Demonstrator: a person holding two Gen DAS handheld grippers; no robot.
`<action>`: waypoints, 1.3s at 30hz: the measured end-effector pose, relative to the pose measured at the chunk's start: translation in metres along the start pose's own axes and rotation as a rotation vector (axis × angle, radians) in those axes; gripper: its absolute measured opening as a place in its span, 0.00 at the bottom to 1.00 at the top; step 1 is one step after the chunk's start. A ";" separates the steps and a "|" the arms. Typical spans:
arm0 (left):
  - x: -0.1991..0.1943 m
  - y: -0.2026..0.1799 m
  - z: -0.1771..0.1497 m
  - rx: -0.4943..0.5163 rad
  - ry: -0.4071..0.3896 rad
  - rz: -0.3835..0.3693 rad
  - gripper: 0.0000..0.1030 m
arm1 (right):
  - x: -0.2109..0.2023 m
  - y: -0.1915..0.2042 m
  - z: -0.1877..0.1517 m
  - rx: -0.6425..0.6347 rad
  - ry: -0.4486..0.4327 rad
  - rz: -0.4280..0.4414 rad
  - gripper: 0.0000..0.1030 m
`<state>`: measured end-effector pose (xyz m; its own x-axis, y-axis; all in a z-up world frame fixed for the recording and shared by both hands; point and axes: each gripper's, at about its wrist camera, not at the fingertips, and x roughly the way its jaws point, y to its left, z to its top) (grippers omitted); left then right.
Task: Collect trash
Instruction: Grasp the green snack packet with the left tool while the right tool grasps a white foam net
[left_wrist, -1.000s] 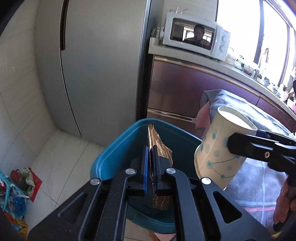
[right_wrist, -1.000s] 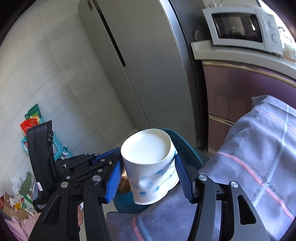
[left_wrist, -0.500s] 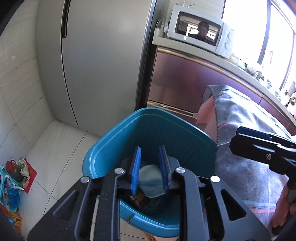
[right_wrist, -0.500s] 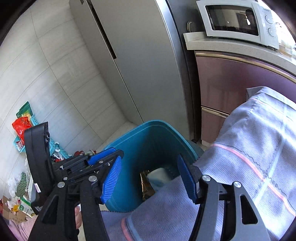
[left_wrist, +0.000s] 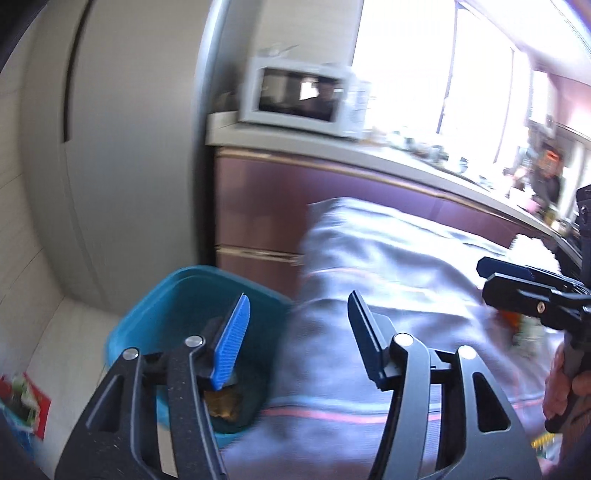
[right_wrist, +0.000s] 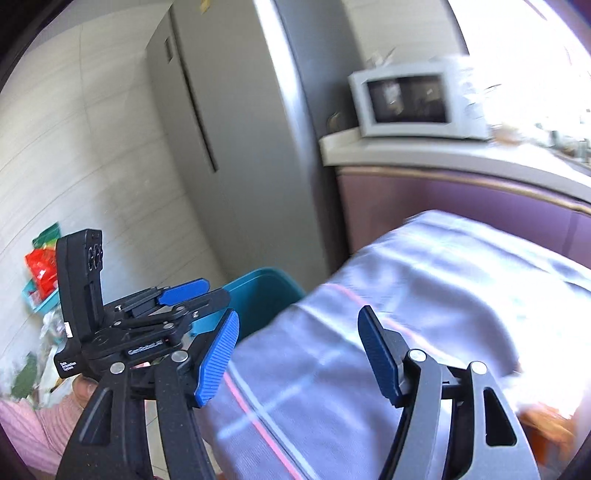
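Left hand-held gripper (left_wrist: 297, 325): jaws opening, nothing between them
Right hand-held gripper (right_wrist: 299, 341): jaws opening, empty
Teal bin (left_wrist: 177, 295): left, gold wrapper (left_wrist: 223, 400) inside

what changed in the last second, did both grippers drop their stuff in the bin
Yes. The left gripper let go of the gold wrapper, which now lies in the teal bin; the right gripper released the paper cup, not visible now. Both sets of jaws are empty and opening, and both views have swung from the bin toward the cloth-covered table. The bin, fridge and microwave stayed put.
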<state>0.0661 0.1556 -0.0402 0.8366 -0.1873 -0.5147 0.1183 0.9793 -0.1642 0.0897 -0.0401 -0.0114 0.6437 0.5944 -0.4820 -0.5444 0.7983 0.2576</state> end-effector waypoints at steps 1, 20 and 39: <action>-0.002 -0.011 0.001 0.017 -0.002 -0.026 0.56 | -0.013 -0.005 -0.003 0.008 -0.021 -0.024 0.63; 0.045 -0.205 -0.029 0.222 0.186 -0.446 0.60 | -0.166 -0.146 -0.069 0.274 -0.194 -0.461 0.63; 0.095 -0.247 -0.041 0.213 0.391 -0.559 0.35 | -0.143 -0.158 -0.078 0.289 -0.154 -0.374 0.30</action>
<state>0.0942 -0.1071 -0.0827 0.3717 -0.6401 -0.6724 0.6084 0.7150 -0.3445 0.0416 -0.2592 -0.0484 0.8502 0.2519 -0.4622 -0.1033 0.9409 0.3226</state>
